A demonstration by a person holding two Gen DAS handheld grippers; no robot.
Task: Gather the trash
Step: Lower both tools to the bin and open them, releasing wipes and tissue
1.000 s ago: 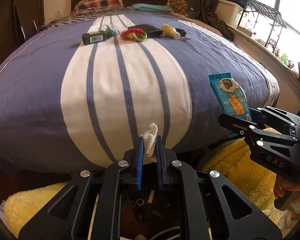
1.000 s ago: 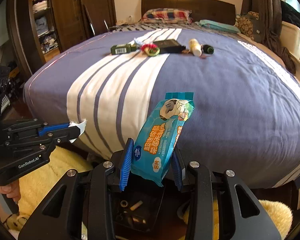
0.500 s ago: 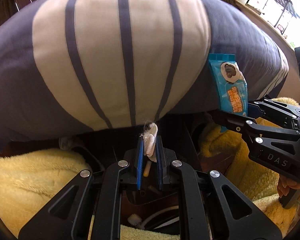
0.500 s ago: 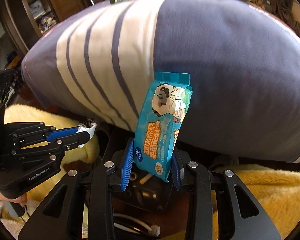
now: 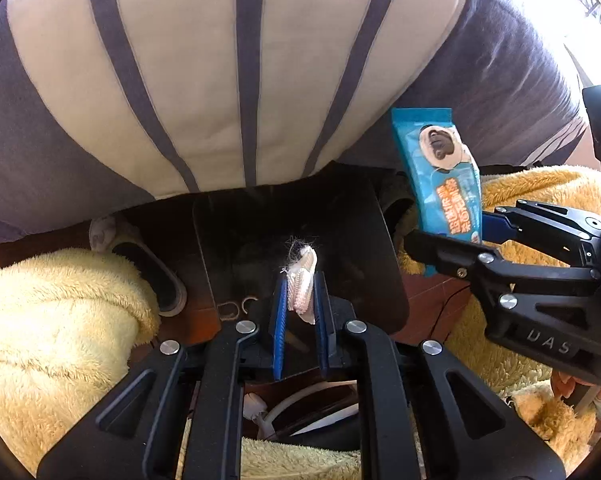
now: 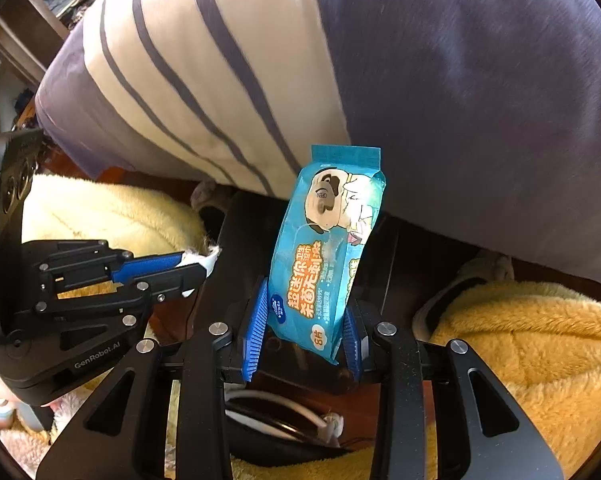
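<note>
My left gripper (image 5: 300, 280) holds a small white tissue wad (image 5: 302, 288) with fluff on top between its blue pads; its jaws are starting to open, the wad still touching both. My right gripper (image 6: 306, 292) is shut on the lower end of a blue wet-wipes packet (image 6: 328, 248), which stands upright. Both point steeply down over a black bin (image 5: 300, 220) on the floor by the bed. The packet (image 5: 440, 176) and right gripper (image 5: 448, 232) show at the right of the left wrist view. The left gripper (image 6: 204, 264) shows at the left of the right wrist view.
The striped purple and white bed cover (image 5: 220, 80) bulges over the bin's far side. Yellow fleece (image 5: 60, 320) flanks the bin on the left and darker yellow fleece (image 6: 520, 340) on the right. A grey slipper (image 5: 148, 264) lies left of it, and a white cable (image 6: 280, 404) runs below.
Both grippers have come down and tilted from over the bed to above the bin. The tissue and the packet are still carried. The bed top has left the view.
</note>
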